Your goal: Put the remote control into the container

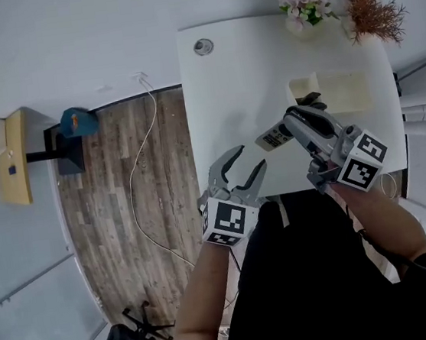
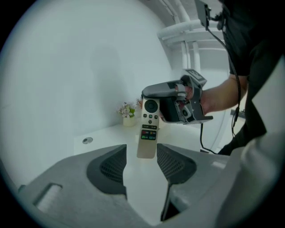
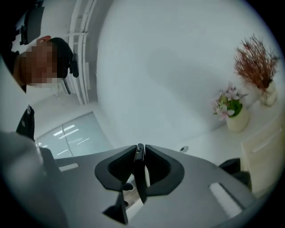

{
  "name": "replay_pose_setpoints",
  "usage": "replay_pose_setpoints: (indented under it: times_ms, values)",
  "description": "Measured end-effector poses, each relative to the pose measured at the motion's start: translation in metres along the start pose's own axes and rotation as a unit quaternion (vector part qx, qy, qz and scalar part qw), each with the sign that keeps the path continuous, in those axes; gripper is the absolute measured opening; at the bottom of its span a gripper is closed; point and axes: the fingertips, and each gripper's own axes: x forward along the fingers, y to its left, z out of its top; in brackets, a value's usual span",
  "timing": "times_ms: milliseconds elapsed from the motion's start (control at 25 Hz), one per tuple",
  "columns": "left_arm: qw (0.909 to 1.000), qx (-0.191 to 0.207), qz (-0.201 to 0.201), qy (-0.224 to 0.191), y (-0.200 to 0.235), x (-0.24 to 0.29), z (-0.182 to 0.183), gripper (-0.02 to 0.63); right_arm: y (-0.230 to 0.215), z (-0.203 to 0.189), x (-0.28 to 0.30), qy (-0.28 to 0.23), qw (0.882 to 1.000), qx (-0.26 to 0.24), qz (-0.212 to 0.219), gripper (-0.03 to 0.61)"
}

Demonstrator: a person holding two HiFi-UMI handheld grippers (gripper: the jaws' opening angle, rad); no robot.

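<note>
Viewing from the head camera first: the right gripper (image 1: 289, 130) is clamped on one end of the remote control (image 1: 274, 138), which juts out past its jaw tips above the table (image 1: 224, 102). The container (image 1: 342, 94), an open cream box, stands near, off to the right of those jaws. The left gripper (image 1: 249, 161) hangs beside the right one with its jaws well apart and nothing held. Left gripper view: its jaws are confirmed spread and empty. The remote control (image 2: 148, 127) hangs ahead of them, button face toward them, with the right gripper (image 2: 178, 104) holding its top end. Right gripper view: the pads press on the remote control (image 3: 140, 176), seen edge-on as a thin strip between them, and a cream container wall (image 3: 262, 144) shows at the right of the jaws. Assessment: carry step in hand, placement not yet done. Recommend swinging the right gripper over the box opening, lowering the free end inside before release, and keeping the left gripper clear.
</note>
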Motion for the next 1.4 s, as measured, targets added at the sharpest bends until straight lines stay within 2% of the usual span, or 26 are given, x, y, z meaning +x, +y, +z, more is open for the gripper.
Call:
replay_pose_setpoints:
  times_ms: [80, 200, 360, 640, 1040, 1240, 1400]
  values:
    - [0.9998, -0.016, 0.007, -0.011, 0.009, -0.001, 0.013, 0.219, 0.006, 0.015, -0.003, -0.002, 0.999, -0.036, 0.000, 0.061]
    - [0.9997, -0.002, 0.017, -0.015, 0.016, 0.001, 0.031, 0.218, 0.013, 0.037, -0.009, -0.005, 0.997, -0.075, 0.000, 0.061]
    - [0.9991, 0.010, 0.020, -0.037, 0.021, 0.006, 0.061, 0.219, 0.012, 0.066, -0.017, -0.013, 0.995, -0.095, -0.004, 0.061]
    - [0.9968, -0.041, 0.015, -0.067, 0.037, 0.026, 0.097, 0.218, -0.005, 0.117, -0.039, -0.031, 0.990, -0.138, -0.020, 0.061]
    - [0.9948, -0.033, 0.028, -0.093, 0.047, 0.047, 0.140, 0.195, -0.024, 0.154, -0.058, -0.037, 0.983, -0.178, -0.036, 0.061]
    - [0.9929, -0.026, 0.041, -0.109, 0.054, 0.046, 0.157, 0.102, -0.031, 0.157, -0.056, -0.028, 0.982, -0.181, -0.041, 0.061]
    - [0.9918, -0.028, 0.061, -0.109, 0.060, 0.068, 0.165, 0.077, -0.060, 0.160, -0.057, -0.022, 0.983, -0.178, -0.038, 0.061]
